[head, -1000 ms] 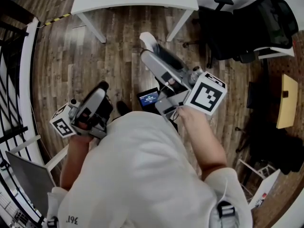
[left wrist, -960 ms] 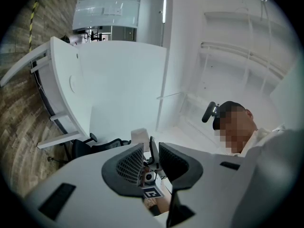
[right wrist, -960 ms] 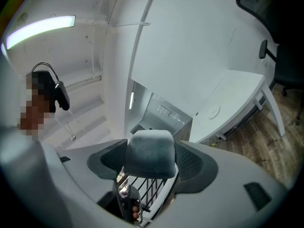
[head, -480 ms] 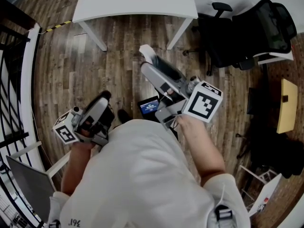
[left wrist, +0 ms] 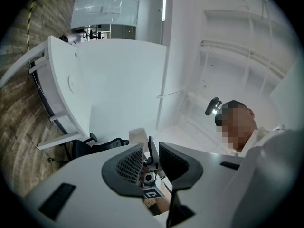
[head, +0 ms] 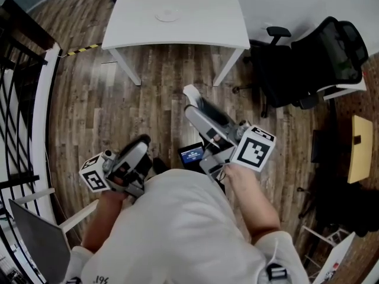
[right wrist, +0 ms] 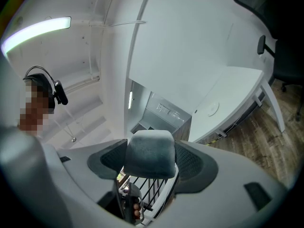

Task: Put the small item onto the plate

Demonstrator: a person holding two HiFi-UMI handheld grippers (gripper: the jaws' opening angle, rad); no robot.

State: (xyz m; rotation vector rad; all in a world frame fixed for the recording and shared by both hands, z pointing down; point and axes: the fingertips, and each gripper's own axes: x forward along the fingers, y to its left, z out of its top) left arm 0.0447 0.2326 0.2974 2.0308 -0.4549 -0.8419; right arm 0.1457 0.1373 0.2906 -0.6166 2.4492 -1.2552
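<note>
White table (head: 201, 22), brown plank floor (head: 148, 99), black chair (head: 308, 64), pale grey small item (right wrist: 149, 153)

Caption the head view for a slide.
Right gripper holds a pale block short of the white table and its plate; left gripper open.

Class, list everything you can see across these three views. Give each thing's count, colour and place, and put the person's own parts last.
table: one, white, ahead of the person
plate: one, white, on the table
office chairs: two, black, right of the table
floor: brown wood planks, underfoot
railing: one, black, along the left edge
striped tape: one strip, yellow and black, on the floor left of the table
small item: one, pale grey, between the right tool's jaws
shirt: one, white, on the person
left tool: one, grey, jaws apart, empty
right tool: one, grey, shut on the small item
</note>
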